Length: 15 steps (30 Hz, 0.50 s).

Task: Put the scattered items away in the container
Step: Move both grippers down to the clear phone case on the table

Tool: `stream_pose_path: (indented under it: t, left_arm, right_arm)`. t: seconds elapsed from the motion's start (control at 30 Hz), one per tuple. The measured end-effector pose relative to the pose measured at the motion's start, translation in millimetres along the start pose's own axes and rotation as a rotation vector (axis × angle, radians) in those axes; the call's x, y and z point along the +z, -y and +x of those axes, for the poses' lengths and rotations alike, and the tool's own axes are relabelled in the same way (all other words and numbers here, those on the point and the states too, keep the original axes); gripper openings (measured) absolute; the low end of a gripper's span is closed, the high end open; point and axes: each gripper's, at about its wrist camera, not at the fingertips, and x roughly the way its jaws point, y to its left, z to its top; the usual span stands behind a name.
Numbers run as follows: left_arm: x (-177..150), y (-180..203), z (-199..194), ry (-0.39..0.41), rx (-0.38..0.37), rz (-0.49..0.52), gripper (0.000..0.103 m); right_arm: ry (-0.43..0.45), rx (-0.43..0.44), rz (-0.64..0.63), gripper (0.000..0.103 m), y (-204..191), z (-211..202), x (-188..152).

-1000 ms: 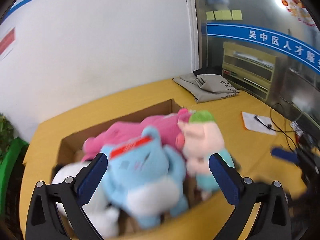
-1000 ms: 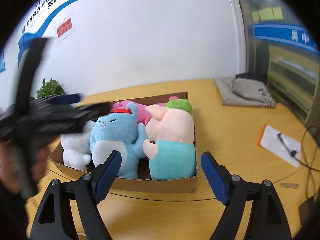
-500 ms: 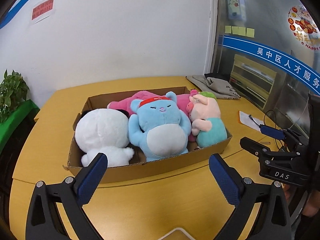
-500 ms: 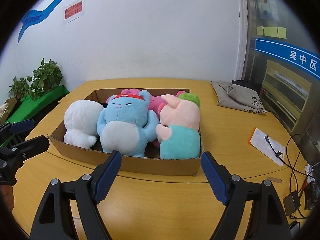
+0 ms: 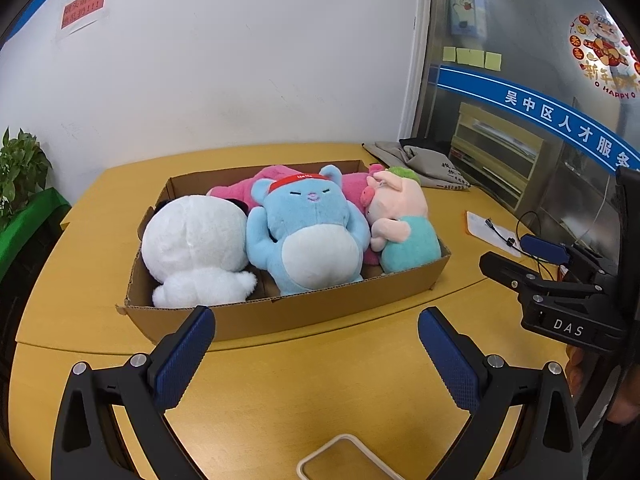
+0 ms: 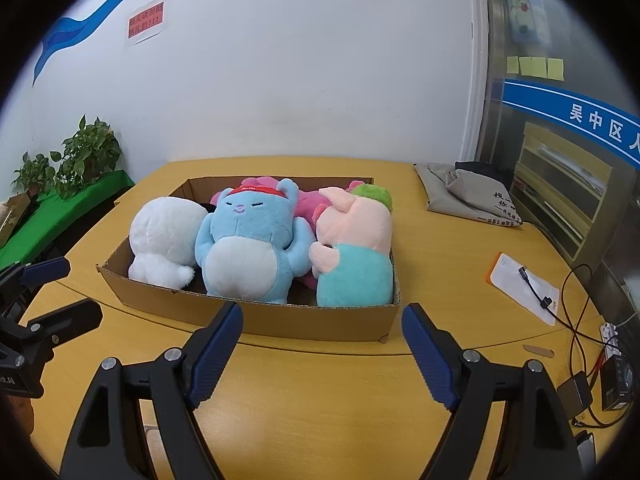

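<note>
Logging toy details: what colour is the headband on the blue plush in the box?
Red, on the blue plush; clearest in the right wrist view.

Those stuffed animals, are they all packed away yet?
Looks nearly finished: the white plush, blue plush, pink plush and pig plush all sit in the cardboard box. Both tongs, left and right, are open and empty. No loose toys show.

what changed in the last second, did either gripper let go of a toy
The left gripper drew back from just over the cardboard box, where its view was filled by the blue plush. The right gripper also backed off slightly. Both were already open and empty. The plush toys kept their places in the box.
</note>
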Motion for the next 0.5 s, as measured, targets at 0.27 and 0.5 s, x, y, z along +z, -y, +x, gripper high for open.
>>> stream_pose_path:
  t: [0.27, 0.5]
  left_arm:
    - [-1.9, 1.9, -0.7, -0.008, 0.000, 0.008, 0.103]
    - [-14.8, 1.1, 7.2, -0.078, -0.025, 0.046, 0.103]
  right_arm:
    - [0.003, 0.001, -0.004, 0.082, 1.1, -3.8, -1.8]
    - [-0.017, 0.023, 0.007, 0.082, 1.3, -7.5, -13.7]
